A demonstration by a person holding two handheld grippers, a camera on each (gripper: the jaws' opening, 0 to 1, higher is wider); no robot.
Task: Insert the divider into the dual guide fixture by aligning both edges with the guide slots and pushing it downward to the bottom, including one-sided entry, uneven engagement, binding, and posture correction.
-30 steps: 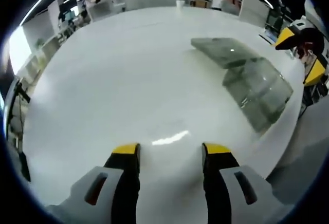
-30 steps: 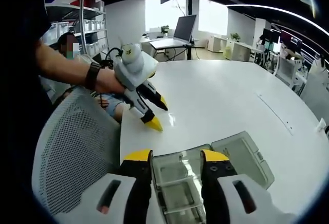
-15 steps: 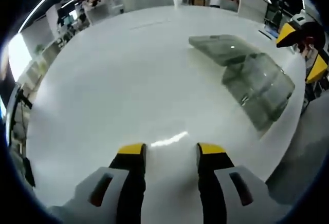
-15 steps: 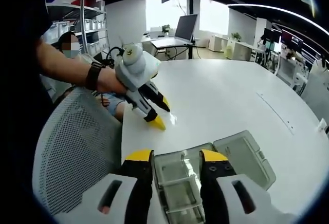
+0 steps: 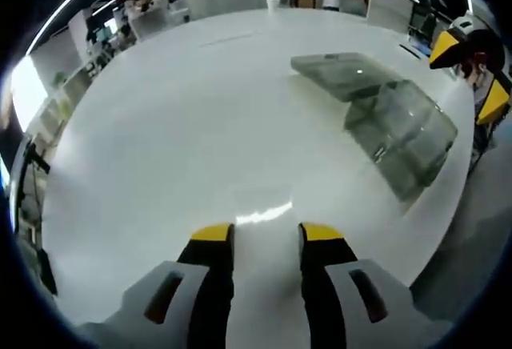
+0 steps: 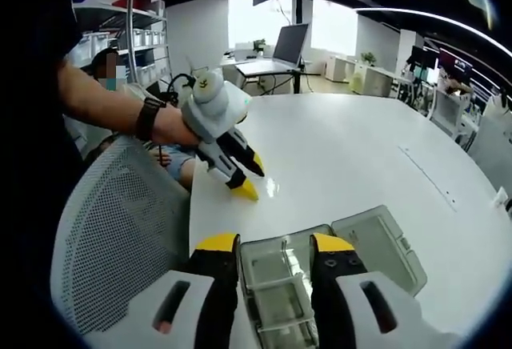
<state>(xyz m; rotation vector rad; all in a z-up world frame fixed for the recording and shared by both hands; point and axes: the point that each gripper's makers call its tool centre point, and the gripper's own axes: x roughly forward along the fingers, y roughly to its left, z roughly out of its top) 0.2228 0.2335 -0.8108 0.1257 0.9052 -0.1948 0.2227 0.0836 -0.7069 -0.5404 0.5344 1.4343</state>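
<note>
Your left gripper (image 5: 264, 233) hovers over the bare desk (image 5: 200, 125) with fingers apart, holding nothing, while your right gripper's (image 6: 270, 245) spread fingers seemingly straddle the clear fixture (image 6: 276, 285).

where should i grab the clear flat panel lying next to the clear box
Probably by a long edge. The panel lies flat on the table beside the box, so only its rim is free. Its far side, away from the box, looks clear of obstruction. The right gripper sits over the box, jaws apart, so come in low from there.
</note>
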